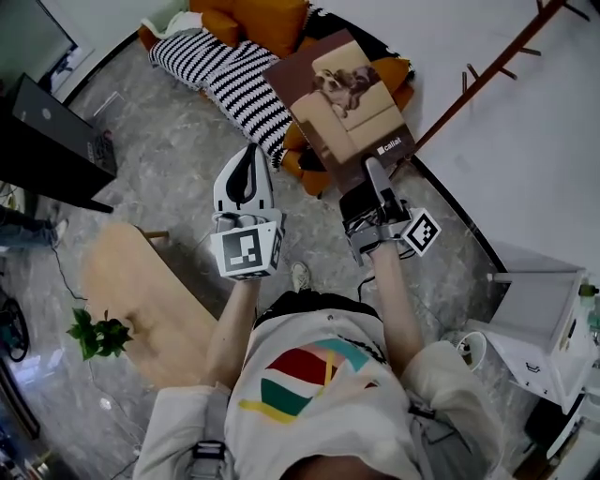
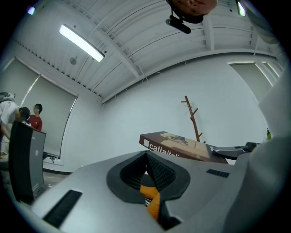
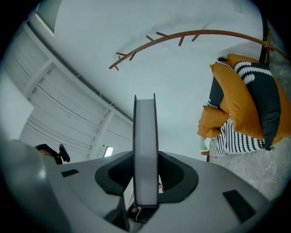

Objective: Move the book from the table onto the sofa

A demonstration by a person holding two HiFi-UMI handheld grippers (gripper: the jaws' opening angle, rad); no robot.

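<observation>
Right fingers [image 3: 175,169]: closed on the book [image 1: 347,108], one pad on each cover. In the right gripper view the page block stands edge-on between the pads, filling the gap. The grip sits at the book's near end.

Governing relation: the book's long axis runs straight out from the right fingers, away from me. Its far end reaches over the sofa [image 1: 258,23], which lies ahead of and below the fingertips. My judgement: the coming move is a forward carry, then a lowering. The right fingers do it alone.

Left fingers [image 2: 161,170]: pads together, nothing between them. They point the same way, just beside the book's left edge and not touching it.

The pale wood worktop [image 1: 141,291] lies behind and to the left of the left fingers, well apart from the book.

Materials:
- Book: a rigid flat slab with a brown glossy cover, a photograph on its face and white lettering on the spine. It should hold straight when cantilevered.
- Sofa: soft orange cushions [image 3: 236,100] and a black-and-white striped cushion [image 1: 225,75]. The surface is yielding and uneven, so a flat release is advisable.
- Floor [image 1: 159,141]: grey marbled stone.
</observation>
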